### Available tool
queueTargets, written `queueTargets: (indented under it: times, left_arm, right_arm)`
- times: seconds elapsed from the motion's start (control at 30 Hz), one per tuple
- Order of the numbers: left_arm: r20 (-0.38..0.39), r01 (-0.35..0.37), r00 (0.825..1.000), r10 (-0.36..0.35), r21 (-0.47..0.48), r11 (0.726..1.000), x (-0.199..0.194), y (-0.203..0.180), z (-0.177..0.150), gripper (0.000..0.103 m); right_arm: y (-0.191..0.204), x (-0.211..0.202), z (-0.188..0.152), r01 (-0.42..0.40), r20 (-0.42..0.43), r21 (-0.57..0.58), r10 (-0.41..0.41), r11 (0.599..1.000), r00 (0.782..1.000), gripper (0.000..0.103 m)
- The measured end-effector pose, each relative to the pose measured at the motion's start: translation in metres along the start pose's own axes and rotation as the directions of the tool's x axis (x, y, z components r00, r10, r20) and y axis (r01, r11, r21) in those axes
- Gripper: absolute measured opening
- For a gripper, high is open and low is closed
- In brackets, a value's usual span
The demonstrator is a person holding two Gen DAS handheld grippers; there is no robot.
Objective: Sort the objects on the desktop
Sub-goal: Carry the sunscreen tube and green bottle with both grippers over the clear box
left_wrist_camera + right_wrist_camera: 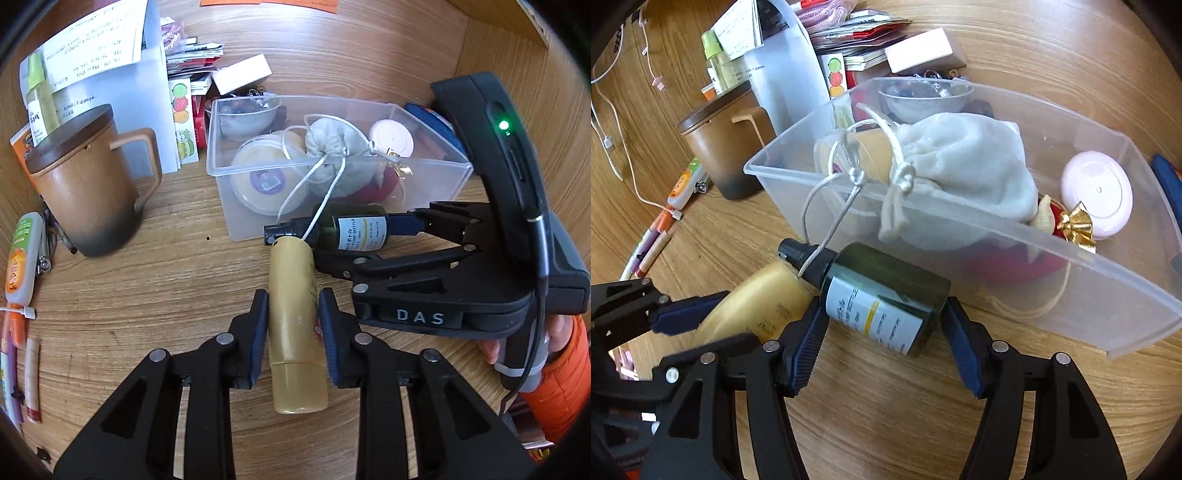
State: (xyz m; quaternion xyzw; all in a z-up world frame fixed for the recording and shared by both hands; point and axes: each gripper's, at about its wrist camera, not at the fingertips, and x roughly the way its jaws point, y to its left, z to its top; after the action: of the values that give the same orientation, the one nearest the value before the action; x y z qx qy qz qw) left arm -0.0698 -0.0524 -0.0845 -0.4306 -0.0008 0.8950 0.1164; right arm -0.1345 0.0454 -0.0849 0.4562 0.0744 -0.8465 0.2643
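Observation:
A gold tube (297,325) lies on the wooden desk between the blue pads of my left gripper (294,338), which is shut on it; it also shows in the right wrist view (757,306). A dark green pump bottle (882,299) with a white label lies on the desk against the clear plastic box (1071,280). My right gripper (884,339) is shut on the bottle, one pad on each side. In the left wrist view the bottle (347,229) and the right gripper (410,240) sit just beyond the tube. A white pouch's cord drapes over the bottle's neck.
The box (221,162) holds a white drawstring pouch (967,162), a pink round case (1097,195), a yellow jar (266,173) and a bowl. A brown lidded mug (85,184) stands left. Papers, tubes and pens lie along the left edge.

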Motion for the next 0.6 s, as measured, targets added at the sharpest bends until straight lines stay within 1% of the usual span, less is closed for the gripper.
queueTargets:
  times: [0.1, 0.17, 0.27, 0.43, 0.6]
  left_arm:
    - [-0.029, 0.017, 0.999, -0.017, -0.001, 1.000, 0.008, 0.000, 0.000, 0.028]
    - [-0.046, 0.013, 0.999, -0.013, 0.006, 1.000, 0.014, -0.003, -0.002, 0.028]
    - [-0.061, 0.020, 0.998, -0.019, 0.013, 1.000, 0.022, -0.006, -0.001, 0.027]
    - [-0.049, 0.003, 0.999, -0.002, 0.016, 1.000, 0.029, -0.012, 0.008, 0.026]
    - [-0.024, 0.011, 1.000, -0.011, -0.001, 1.000, 0.026, -0.019, 0.012, 0.025]
  right_arm:
    - [-0.001, -0.001, -0.001, -0.006, 0.012, 0.006, 0.006, 1.000, 1.000, 0.059]
    - [-0.004, -0.004, -0.003, -0.012, 0.026, 0.014, 0.012, 1.000, 1.000, 0.059]
    - [-0.007, -0.013, -0.007, 0.015, 0.053, 0.003, -0.015, 1.000, 0.998, 0.059]
    - [-0.019, -0.033, -0.016, 0.060, 0.089, -0.011, -0.059, 0.998, 0.994, 0.059]
    - [-0.036, -0.048, -0.024, 0.061, 0.110, 0.018, -0.063, 0.998, 0.992, 0.059]
